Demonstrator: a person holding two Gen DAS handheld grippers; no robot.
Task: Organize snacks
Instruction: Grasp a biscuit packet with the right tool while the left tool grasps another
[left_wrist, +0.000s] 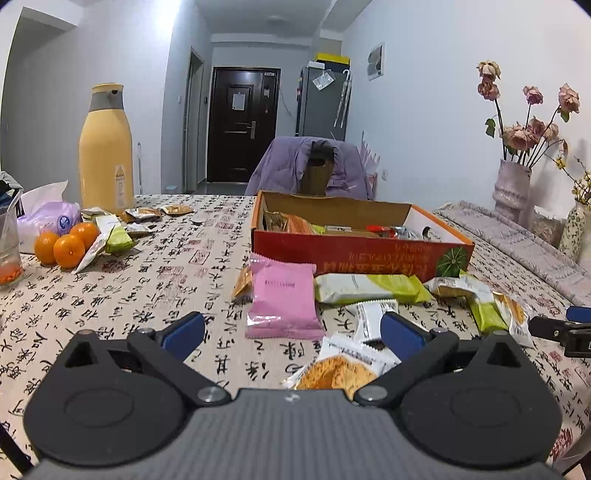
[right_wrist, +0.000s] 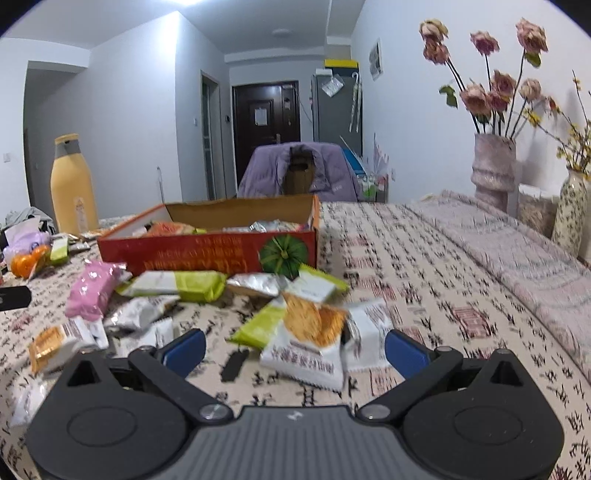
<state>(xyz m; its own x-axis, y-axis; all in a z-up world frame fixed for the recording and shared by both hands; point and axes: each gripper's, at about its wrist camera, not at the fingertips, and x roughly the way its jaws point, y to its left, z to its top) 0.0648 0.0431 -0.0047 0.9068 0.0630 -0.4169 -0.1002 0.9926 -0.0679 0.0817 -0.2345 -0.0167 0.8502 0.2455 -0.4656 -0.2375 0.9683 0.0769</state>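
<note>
A red cardboard box (left_wrist: 354, 254) (right_wrist: 207, 254) with a pumpkin picture holds several snack packets. Loose packets lie on the cloth in front of it. A pink packet (left_wrist: 282, 301) (right_wrist: 94, 291) lies just ahead of my left gripper (left_wrist: 293, 332), which is open and empty. A white packet with an orange cake picture (left_wrist: 343, 365) rests near its right finger. My right gripper (right_wrist: 295, 349) is open above a white and orange packet (right_wrist: 310, 336), with a green and white packet (right_wrist: 177, 284) further ahead. The right gripper's tip (left_wrist: 561, 328) shows at the left view's right edge.
A yellow bottle (left_wrist: 106, 147), three oranges (left_wrist: 66, 245), a tissue pack (left_wrist: 48, 218) and more packets (left_wrist: 144, 214) sit at the left. Vases of dried flowers (right_wrist: 493, 170) stand at the right by a folded cloth (right_wrist: 517, 254). A chair with a purple jacket (left_wrist: 310, 166) is behind the table.
</note>
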